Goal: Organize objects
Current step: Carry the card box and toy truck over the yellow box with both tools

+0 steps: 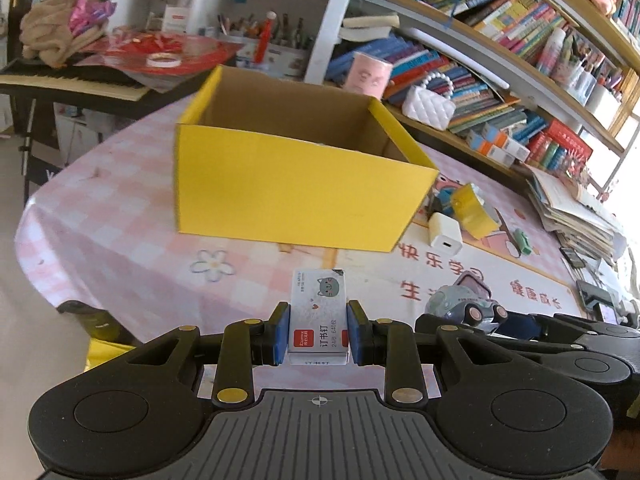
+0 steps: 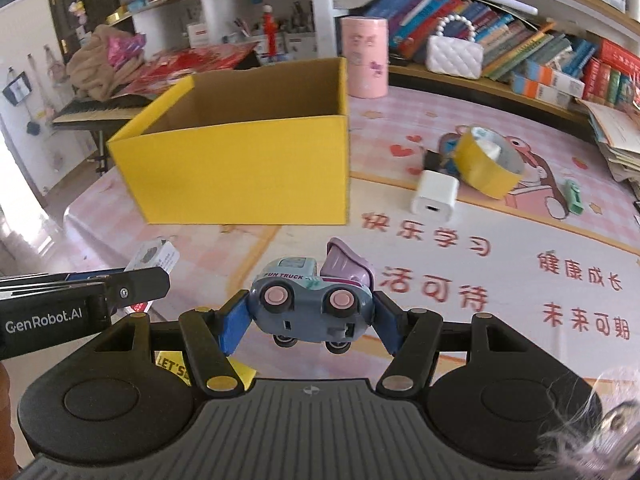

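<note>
Left wrist: fingers (image 1: 357, 330) clamp staple box (image 1: 318, 316) before yellow box (image 1: 288, 184).

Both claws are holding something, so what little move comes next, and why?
Probably carry both forward over the open yellow cardboard box. The left gripper clamps a small white staple box, the right gripper a blue toy truck, and the box sits just ahead.

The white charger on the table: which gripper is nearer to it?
Right. The right gripper, holding the toy truck, sits just in front of the white charger. The left gripper, holding the staple box, is farther off to the left.
</note>
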A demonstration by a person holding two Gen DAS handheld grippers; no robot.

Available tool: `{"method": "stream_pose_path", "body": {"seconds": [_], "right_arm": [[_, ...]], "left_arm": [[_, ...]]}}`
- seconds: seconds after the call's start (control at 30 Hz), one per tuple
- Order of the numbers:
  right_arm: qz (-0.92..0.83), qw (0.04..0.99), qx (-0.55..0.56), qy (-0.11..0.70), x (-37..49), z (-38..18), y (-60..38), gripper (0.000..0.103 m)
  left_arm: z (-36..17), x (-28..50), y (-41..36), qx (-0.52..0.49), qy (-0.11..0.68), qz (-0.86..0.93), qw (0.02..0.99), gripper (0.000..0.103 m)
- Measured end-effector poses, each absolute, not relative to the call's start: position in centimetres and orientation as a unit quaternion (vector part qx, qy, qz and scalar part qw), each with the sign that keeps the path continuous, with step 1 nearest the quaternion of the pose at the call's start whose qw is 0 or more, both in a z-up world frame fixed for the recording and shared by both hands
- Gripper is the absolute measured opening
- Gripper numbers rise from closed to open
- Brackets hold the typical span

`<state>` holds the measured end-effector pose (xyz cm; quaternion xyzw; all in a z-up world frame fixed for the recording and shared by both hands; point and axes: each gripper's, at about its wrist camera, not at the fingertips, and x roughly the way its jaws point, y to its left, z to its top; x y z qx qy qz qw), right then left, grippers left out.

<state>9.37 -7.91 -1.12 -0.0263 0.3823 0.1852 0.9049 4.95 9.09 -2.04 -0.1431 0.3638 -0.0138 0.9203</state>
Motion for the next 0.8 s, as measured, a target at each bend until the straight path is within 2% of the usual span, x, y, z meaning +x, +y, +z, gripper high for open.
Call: {"method": "stream_pose_path", "body": {"seconds": [0.8], "right_arm": [[0.185,0.917,-0.042,0.351,4.5,0.6,-2.1,0.062]], "left_arm": [[-0.5,0.7,14.0,-0.14,0.321,-0.034,0.936,0.028]]}}
